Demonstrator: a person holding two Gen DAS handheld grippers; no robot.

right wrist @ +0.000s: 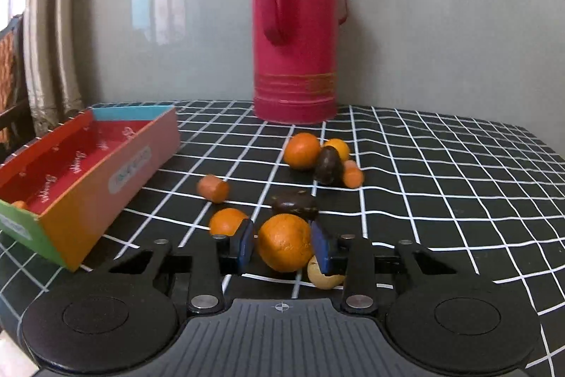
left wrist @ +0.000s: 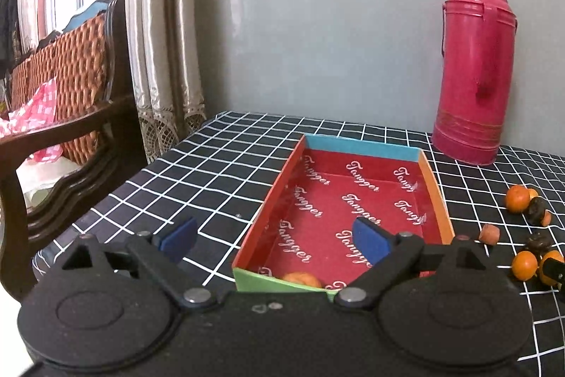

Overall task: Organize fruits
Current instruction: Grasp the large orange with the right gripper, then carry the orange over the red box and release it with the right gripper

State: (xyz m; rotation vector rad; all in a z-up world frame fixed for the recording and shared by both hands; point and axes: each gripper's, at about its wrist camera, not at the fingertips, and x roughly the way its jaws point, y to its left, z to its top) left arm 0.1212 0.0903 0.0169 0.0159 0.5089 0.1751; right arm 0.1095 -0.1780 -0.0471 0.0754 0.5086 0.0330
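Grey wall and pale curtains back a worktop (left wrist: 219,172) draped in black cloth with a white grid. Left wrist view: left tongs (left wrist: 275,241) spread wide and empty, hovering at the near end of the shallow red-lined cardboard box (left wrist: 434,196) with multicoloured walls; one small orange fruit (left wrist: 303,280) already lies in its near corner, so the box looks to be the collecting bin. A tall crimson thermos flask (left wrist: 473,69) stands behind, clear of the work. Right wrist view: right tongs (right wrist: 284,244) drawn in around a large round orange (right wrist: 285,242), blue pads at both flanks and seemingly touching, the fruit resting on the cloth. A pale round fruit (right wrist: 323,276) sits just beside it. Remaining loose fruit: smaller oranges (right wrist: 302,151), dark brown pieces (right wrist: 295,204), a stubby orange-red piece (right wrist: 213,188), all well apart from the box. Likely step: grasp, then carry boxward.
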